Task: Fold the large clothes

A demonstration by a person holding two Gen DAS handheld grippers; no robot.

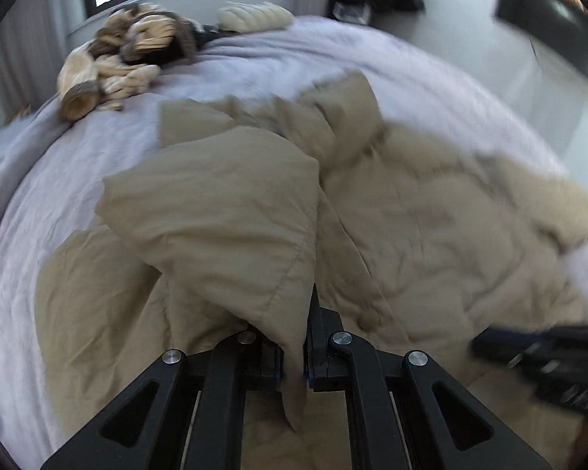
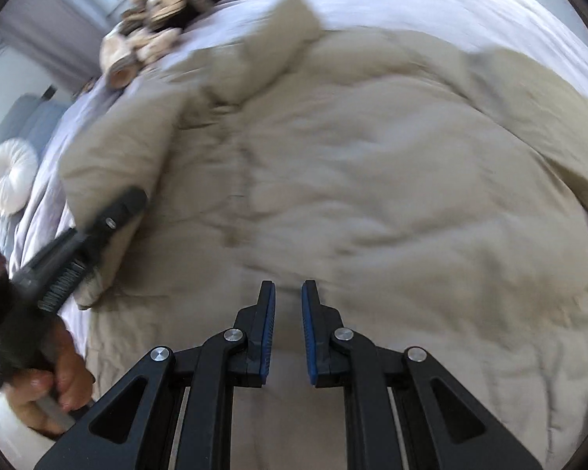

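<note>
While the beige padded coat (image 1: 411, 215) lies spread across the lavender bed cover (image 1: 78, 149), the left gripper (image 1: 294, 337) is clamped on a fold of its fabric, a flap lifted up off the rest and hanging between the closed fingers. The right gripper (image 2: 288, 313) hangs above the coat's broad middle, pads narrowly apart, nothing between them, so effectively closed and empty. In the right wrist view the left gripper (image 2: 98, 231) shows at the coat's left edge, with the person's hand (image 2: 55, 384) on its handle. Coat fills most of the near bed; its right side runs close to the bed's right edge (image 1: 560, 149). Bare cover is left on the left and far sides. A heap of tan and brown knit clothes (image 1: 125, 55) sits at the far left corner, well apart from the coat, a cream cushion (image 1: 254, 15) beside it. Round white cushion (image 2: 13, 176) off the left edge. Both views are motion blurred.
</note>
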